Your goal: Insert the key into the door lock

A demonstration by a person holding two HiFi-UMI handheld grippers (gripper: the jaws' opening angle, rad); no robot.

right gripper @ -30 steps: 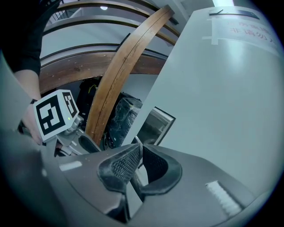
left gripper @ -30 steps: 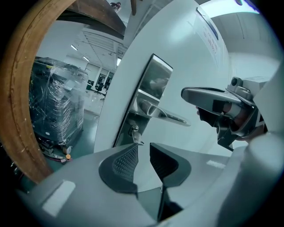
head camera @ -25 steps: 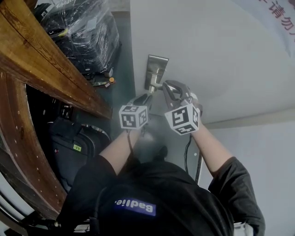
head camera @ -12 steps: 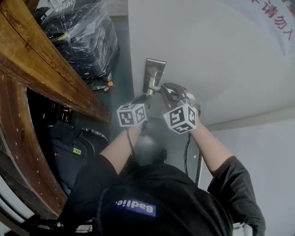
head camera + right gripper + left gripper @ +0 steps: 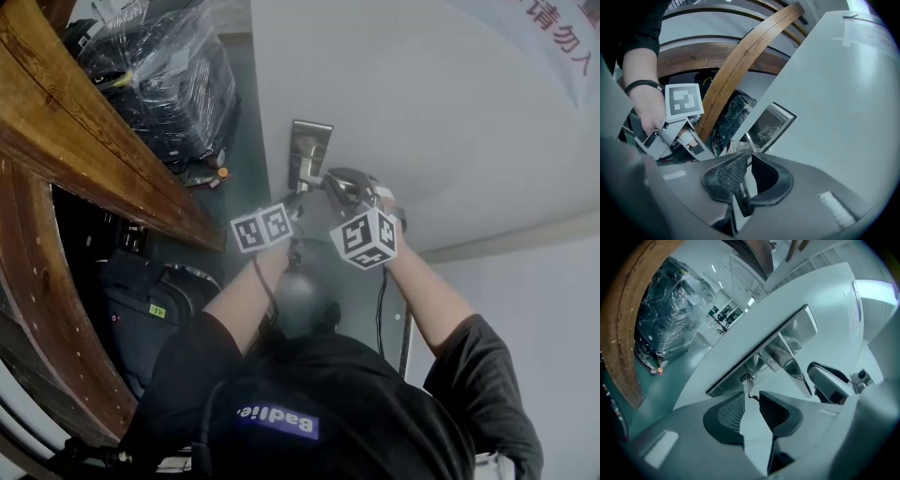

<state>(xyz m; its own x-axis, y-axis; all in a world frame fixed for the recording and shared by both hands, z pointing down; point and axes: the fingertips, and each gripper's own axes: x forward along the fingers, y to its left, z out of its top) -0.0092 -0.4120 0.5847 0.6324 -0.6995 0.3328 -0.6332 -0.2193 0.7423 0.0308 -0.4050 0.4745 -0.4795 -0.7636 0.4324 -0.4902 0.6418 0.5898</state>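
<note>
Head view: both grippers are raised to the white door (image 5: 450,122). The left gripper (image 5: 294,200) points at the lock plate (image 5: 310,148); the right gripper (image 5: 332,184) sits on the handle (image 5: 317,178).

Left gripper view: the jaws are drawn to a narrow gap with the key (image 5: 749,388) pinched between their tips. The key tip is at the keyhole (image 5: 750,377), just below the handle (image 5: 792,364).

Right gripper view: the jaws are nearly together, closed on the end of the handle (image 5: 740,146), with the lock plate (image 5: 772,123) beyond.
</note>
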